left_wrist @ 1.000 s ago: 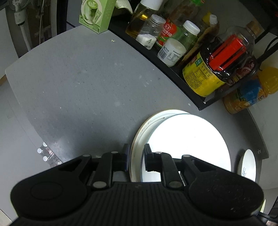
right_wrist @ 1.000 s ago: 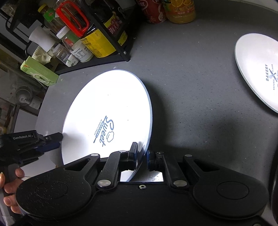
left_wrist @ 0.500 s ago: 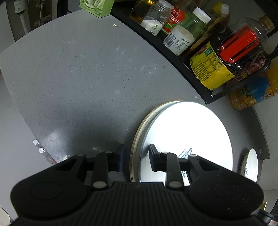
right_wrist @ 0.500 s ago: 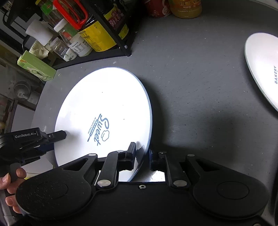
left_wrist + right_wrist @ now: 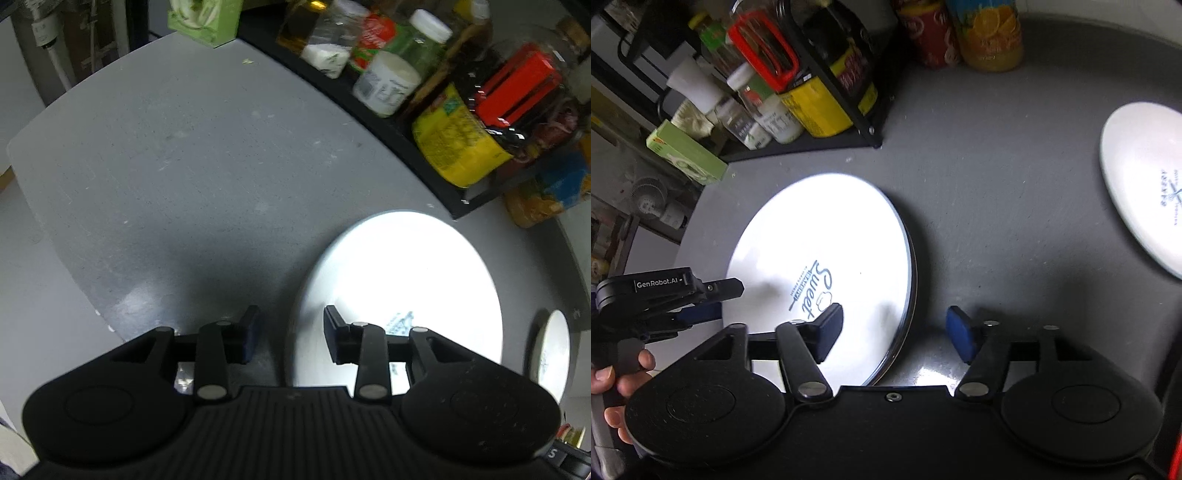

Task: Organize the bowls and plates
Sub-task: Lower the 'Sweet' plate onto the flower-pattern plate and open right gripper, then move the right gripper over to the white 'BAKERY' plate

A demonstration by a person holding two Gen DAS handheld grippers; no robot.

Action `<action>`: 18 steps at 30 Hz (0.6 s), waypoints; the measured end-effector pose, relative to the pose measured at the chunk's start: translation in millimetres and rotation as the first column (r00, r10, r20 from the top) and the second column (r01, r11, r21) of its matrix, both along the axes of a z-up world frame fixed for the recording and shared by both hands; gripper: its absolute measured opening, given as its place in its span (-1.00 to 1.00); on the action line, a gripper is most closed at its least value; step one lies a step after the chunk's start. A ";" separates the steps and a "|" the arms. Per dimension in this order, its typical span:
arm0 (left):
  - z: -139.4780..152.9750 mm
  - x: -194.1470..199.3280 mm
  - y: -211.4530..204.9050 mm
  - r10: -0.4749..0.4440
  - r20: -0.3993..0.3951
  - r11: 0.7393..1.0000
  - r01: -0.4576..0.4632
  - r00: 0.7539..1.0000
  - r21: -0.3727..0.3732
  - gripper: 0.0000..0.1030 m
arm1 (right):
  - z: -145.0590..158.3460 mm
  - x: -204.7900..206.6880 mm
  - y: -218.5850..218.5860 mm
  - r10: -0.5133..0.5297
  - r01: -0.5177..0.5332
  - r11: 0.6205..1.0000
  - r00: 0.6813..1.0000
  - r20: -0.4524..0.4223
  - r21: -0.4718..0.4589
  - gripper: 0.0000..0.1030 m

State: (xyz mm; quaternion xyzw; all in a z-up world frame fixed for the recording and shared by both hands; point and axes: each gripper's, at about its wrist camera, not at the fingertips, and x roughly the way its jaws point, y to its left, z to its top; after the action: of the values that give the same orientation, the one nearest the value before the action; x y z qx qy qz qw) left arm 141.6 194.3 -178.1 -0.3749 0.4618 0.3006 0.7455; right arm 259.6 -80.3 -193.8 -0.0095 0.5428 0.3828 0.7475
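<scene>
1. Far left in the right wrist view, a person's hand (image 5: 613, 380) works the left gripper (image 5: 291, 334). Its jaws are opening, one on each side of the plate's left rim with a gap on both sides, so nothing is pinched.
2. Centre stage: the big white "Sweet" plate (image 5: 827, 258) lies flat on the grey counter (image 5: 997, 192), just in front of the black condiment rack (image 5: 849, 136). It looks set down here on purpose, clear of the bottles.
3. Over its near right edge, the right gripper (image 5: 894, 332) is letting go too. Its jaws are opening wide and straddle the rim, neither pad pressing.
4. With two grippers on opposite rims, I'd guess they shared the load of a wide, slippery plate.
5. Far right, the "Bakery" plate (image 5: 1145, 184) waits well apart, likely next for stacking.
</scene>
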 end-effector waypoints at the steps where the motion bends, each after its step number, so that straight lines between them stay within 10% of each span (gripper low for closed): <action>1: 2.7 0.8 -1.6 -0.006 0.007 1.000 0.006 1.000 -0.002 -0.20 | 3.1 -0.1 -3.4 -0.007 0.007 1.000 1.000 0.009 0.008 0.43; 9: 35.6 5.8 -22.2 -0.027 0.059 0.997 0.023 0.998 0.074 0.36 | 20.9 -1.0 -28.5 -0.063 0.060 0.996 0.996 0.065 0.059 0.80; 18: 66.3 14.2 -61.1 -0.114 0.134 0.984 0.093 0.984 0.152 0.55 | 36.6 -10.5 -67.5 -0.121 0.108 0.986 0.988 0.099 0.125 0.99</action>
State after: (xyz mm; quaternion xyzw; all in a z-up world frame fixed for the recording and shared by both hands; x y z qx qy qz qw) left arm 155.9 133.2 -111.8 -0.3157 0.4033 0.2667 0.8164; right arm 249.2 -147.8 -157.2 0.0458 0.4781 0.3699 0.7953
